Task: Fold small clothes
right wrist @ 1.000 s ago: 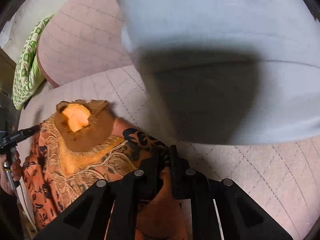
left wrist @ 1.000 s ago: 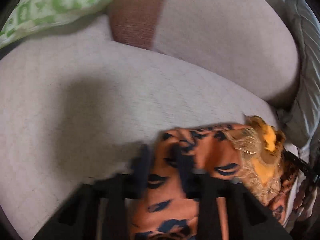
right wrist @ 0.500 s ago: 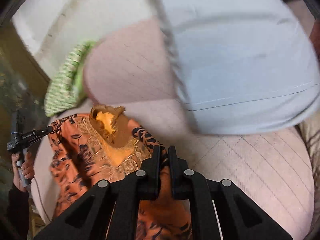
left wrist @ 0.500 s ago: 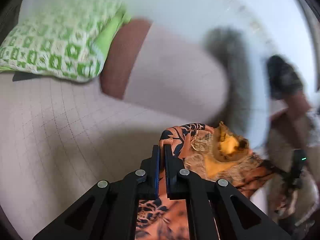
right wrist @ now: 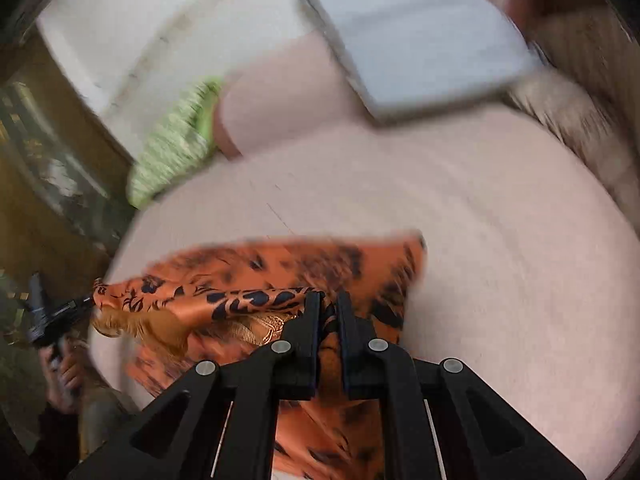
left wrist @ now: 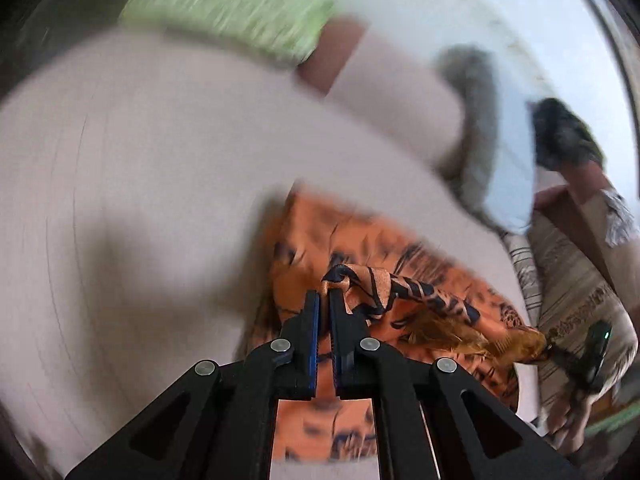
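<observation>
An orange garment with a dark print (left wrist: 404, 284) lies on the pale pink bed (left wrist: 160, 200). Its upper edge, with golden lace trim (left wrist: 472, 332), is lifted and stretched between my two grippers. My left gripper (left wrist: 325, 298) is shut on one corner of that edge. My right gripper (right wrist: 329, 300) is shut on the other corner (right wrist: 256, 298). The held edge hangs above the lower part of the garment (right wrist: 344, 264), which lies flat on the bed (right wrist: 500, 240). Each view shows the other gripper at its edge, the right (left wrist: 568, 356) and the left (right wrist: 60, 312).
A green-and-white patterned pillow (left wrist: 240, 12) and a pink pillow (left wrist: 384, 92) lie at the head of the bed. A pale blue pillow (right wrist: 416, 36) leans beyond them. A striped cloth (left wrist: 576, 280) lies at the bed's right side. A dark wooden frame (right wrist: 48, 184) stands left.
Both grippers have lifted the neckline edge and swung it over the garment's lower part. The cameras have tilted down; both views are motion-blurred.
</observation>
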{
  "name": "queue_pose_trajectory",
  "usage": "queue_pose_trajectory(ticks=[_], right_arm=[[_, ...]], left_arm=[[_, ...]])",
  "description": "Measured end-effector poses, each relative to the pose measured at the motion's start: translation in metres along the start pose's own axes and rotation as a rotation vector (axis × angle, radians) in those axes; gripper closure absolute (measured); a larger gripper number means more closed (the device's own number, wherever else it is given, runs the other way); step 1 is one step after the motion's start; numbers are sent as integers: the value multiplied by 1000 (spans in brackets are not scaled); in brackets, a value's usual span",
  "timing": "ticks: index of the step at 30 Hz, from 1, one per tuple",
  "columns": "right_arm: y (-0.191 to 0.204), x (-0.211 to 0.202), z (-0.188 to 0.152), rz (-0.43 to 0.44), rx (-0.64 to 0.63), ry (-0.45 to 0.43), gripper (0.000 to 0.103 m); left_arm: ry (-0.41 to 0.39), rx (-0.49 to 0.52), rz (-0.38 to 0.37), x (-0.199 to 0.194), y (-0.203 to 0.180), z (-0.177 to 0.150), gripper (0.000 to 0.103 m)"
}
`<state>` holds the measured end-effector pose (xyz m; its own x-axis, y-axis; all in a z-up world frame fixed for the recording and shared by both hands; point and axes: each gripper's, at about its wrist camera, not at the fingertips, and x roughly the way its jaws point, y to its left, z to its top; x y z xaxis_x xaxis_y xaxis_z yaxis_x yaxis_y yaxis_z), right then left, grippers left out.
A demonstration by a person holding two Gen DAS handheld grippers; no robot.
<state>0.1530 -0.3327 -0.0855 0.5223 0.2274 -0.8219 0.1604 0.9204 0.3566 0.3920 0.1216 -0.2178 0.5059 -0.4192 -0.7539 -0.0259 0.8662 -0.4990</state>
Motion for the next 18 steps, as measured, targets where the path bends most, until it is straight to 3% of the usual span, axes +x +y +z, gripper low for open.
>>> queue_pose_trajectory(ticks=[3, 4, 6, 10, 13, 15, 18], right_arm=[[-3, 13, -20, -83, 45, 40, 94], [-3, 10, -25, -76, 64, 45, 88], [-3, -2, -30, -45, 121, 21, 83], [3, -48, -50, 42, 173, -67, 46], [12, -71, -60, 81, 184, -106, 45], [21, -74, -70, 130, 202, -107, 43], [28, -70, -76, 180, 226, -83, 42]], left_arm=[[-5, -39, 59, 1, 0, -14, 96], [-21, -54, 54, -5, -1, -18, 93], [-27, -66, 92, -18, -3, -22, 77], [-64, -65, 55, -52, -14, -49, 69], [-96, -97, -10, -80, -26, -77, 68], [-109, -120, -30, -92, -30, -89, 55], [-51, -120, -77, -85, -40, -104, 51]])
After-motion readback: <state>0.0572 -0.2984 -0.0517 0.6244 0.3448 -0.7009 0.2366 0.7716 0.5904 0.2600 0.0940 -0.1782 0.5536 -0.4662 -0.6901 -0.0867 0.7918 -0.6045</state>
